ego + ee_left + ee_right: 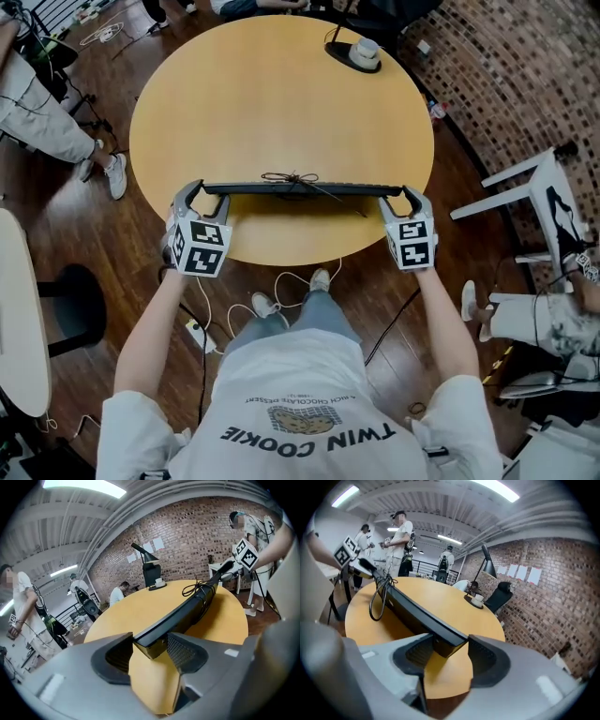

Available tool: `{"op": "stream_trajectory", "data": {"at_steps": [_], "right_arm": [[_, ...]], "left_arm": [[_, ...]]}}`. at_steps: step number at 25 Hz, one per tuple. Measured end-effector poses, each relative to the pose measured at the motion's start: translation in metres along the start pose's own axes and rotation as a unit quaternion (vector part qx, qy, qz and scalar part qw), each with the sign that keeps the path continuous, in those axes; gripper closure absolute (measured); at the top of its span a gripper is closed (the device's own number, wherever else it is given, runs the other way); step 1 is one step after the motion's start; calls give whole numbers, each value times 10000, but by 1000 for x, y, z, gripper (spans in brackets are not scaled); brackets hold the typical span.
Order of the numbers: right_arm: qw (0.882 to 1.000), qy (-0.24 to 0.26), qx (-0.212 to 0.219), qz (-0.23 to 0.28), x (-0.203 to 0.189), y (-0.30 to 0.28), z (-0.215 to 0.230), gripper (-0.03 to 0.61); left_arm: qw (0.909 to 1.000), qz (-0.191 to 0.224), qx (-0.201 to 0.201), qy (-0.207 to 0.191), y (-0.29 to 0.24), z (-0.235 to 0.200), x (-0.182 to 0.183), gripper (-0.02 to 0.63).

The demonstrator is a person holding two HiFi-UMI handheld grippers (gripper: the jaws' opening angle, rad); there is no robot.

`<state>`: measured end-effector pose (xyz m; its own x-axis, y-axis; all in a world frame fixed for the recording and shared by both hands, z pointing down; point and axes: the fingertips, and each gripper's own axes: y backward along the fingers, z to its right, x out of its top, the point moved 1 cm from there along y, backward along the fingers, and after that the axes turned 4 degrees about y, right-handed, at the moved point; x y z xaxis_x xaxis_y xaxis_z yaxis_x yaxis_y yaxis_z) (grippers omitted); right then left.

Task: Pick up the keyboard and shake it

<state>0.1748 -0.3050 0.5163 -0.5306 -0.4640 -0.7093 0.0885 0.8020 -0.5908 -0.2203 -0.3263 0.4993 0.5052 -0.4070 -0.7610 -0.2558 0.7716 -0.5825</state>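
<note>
Nearest me in the head view are the two forearms and the two grippers, one at each end of the single long black keyboard (244,188). The left gripper (208,190) is clenched on the keyboard's left end and the right gripper (401,194) on its right end. Each gripper view confirms this, with the keyboard's end pinched between ribbed black pads.

The keyboard is turned on its long edge and runs left to right over the near part of the one round yellow wooden table (281,94). The gripper views show tabletop under each end, so it seems lifted clear. That is something I cannot judge from above.

One dark bundled cable (298,178) hangs at the keyboard's middle. From above it is a small knot, but the right gripper view shows it drooping in a loop.

Each gripper view also catches the other gripper's marker cube at the keyboard's far end.

At the table's far right edge, one white cup (366,49) sits on a round black base (342,56). Only the gripper views show the black angled lamp arm (486,559) rising there, with the red brick wall (543,602) behind it. The right gripper view shows at least three people standing beyond the table.
</note>
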Motion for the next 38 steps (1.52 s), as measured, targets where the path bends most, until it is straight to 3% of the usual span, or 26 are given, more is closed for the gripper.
{"op": "stream_trajectory", "data": {"at_steps": [4, 7, 10, 14, 20, 29, 35, 38], "right_arm": [[9892, 1398, -383, -232, 6, 2, -10, 345], [9569, 2851, -484, -281, 9, 4, -22, 347], [9349, 3529, -267, -257, 3, 6, -37, 418], [9332, 3585, -204, -126, -4, 11, -42, 427], [9303, 3659, -155, 186, -22, 20, -52, 443], [9056, 4227, 333, -111, -69, 15, -81, 466], [9138, 3991, 681, -331, -80, 9, -89, 466], [9102, 4041, 798, -421, -82, 7, -91, 466]], "left_arm": [[9995, -104, 113, -259, 2, 4, -6, 383], [9966, -207, 277, -753, 6, 9, -9, 388], [9901, -338, 442, -1289, 10, 15, -14, 390], [9838, -619, 658, -1551, 12, 23, -23, 393], [9761, -1085, 930, -1634, 17, 37, -42, 399], [9632, -1900, 913, -1667, 16, 67, -90, 416], [9535, -2150, 1015, -1854, 19, 75, -107, 439], [9552, -2208, 1001, -1696, 23, 79, -112, 488]]}}
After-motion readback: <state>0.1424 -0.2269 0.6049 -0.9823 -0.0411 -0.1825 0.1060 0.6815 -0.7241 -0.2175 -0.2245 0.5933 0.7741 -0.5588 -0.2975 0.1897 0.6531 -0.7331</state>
